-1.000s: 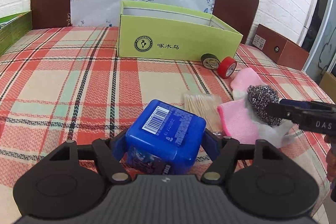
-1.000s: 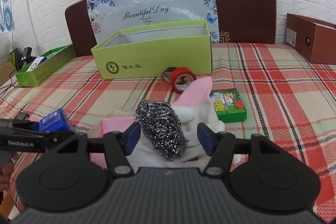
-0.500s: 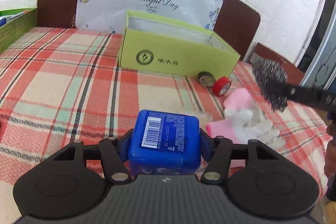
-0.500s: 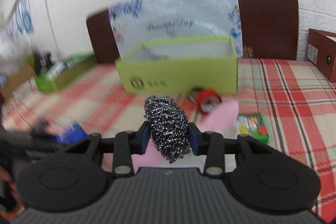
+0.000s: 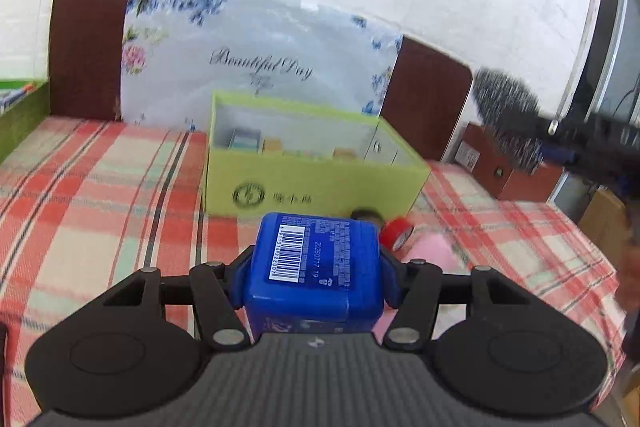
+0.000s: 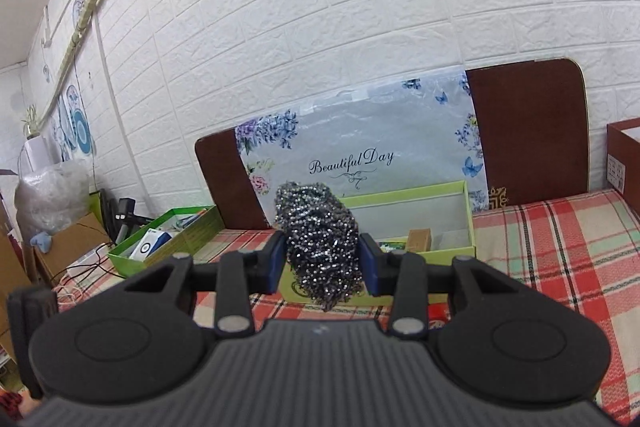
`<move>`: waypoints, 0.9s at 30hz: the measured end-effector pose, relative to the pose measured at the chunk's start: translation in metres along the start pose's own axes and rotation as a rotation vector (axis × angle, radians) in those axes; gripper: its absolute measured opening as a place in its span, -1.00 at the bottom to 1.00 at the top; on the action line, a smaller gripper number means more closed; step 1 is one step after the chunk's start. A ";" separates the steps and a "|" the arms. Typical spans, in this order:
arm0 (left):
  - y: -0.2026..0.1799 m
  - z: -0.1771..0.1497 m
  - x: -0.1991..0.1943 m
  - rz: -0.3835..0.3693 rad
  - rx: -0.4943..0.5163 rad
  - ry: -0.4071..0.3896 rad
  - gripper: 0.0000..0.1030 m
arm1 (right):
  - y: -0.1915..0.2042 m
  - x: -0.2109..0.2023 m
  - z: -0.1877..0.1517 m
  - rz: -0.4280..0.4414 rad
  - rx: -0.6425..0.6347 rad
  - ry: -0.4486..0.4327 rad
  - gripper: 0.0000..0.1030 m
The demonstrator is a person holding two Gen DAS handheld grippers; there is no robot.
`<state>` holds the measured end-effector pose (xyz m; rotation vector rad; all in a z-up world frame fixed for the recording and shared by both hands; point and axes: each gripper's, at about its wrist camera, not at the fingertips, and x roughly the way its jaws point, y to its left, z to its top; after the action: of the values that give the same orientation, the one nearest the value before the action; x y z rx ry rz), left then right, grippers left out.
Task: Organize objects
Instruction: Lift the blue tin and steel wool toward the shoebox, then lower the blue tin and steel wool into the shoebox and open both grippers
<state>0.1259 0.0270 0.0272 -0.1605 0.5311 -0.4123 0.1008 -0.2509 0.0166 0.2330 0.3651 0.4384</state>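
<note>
Steel wool [image 6: 320,247], a loose springy ball of wire, sits pinched between the blue pads of the right gripper [image 6: 322,263], held off the table with its bulk bulging above and hanging below the pads. It looks very light and squashy, so a grip across its thickest middle, as here, should hold it well; a grip nearer one end might let strands pull out or the ball roll free. Held off the table in the left gripper [image 5: 314,275] is a blue box [image 5: 316,267], its barcode face up, the pads pressing on its two side walls. That box looks stiff, smooth and probably somewhat slippery, so flat contact on opposite walls near the middle seems the safest hold. Ahead of both stands an open green box [image 5: 304,183] on the checked tablecloth [image 5: 100,211], already holding a few small packets. Just in front of it lie a red tape roll [image 5: 396,237] and something pink and soft [image 5: 434,253].
</note>
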 end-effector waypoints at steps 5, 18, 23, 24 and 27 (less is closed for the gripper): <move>-0.012 0.051 0.001 -0.028 0.022 -0.090 0.21 | -0.005 0.011 0.005 -0.030 0.002 -0.007 -0.27; -0.020 0.127 0.084 -0.022 -0.031 -0.111 0.21 | -0.019 0.083 0.020 -0.248 -0.182 -0.010 -0.25; -0.016 0.132 0.129 -0.013 -0.030 -0.087 0.21 | -0.031 0.123 0.010 -0.336 -0.268 0.030 -0.25; -0.015 0.133 0.137 -0.013 -0.027 -0.080 0.21 | -0.035 0.131 0.007 -0.343 -0.270 0.043 -0.25; -0.012 0.134 0.161 -0.002 -0.030 -0.058 0.21 | -0.048 0.151 0.003 -0.354 -0.255 0.074 -0.25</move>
<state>0.3178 -0.0459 0.0702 -0.2017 0.4804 -0.4009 0.2469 -0.2249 -0.0394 -0.0971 0.4093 0.1418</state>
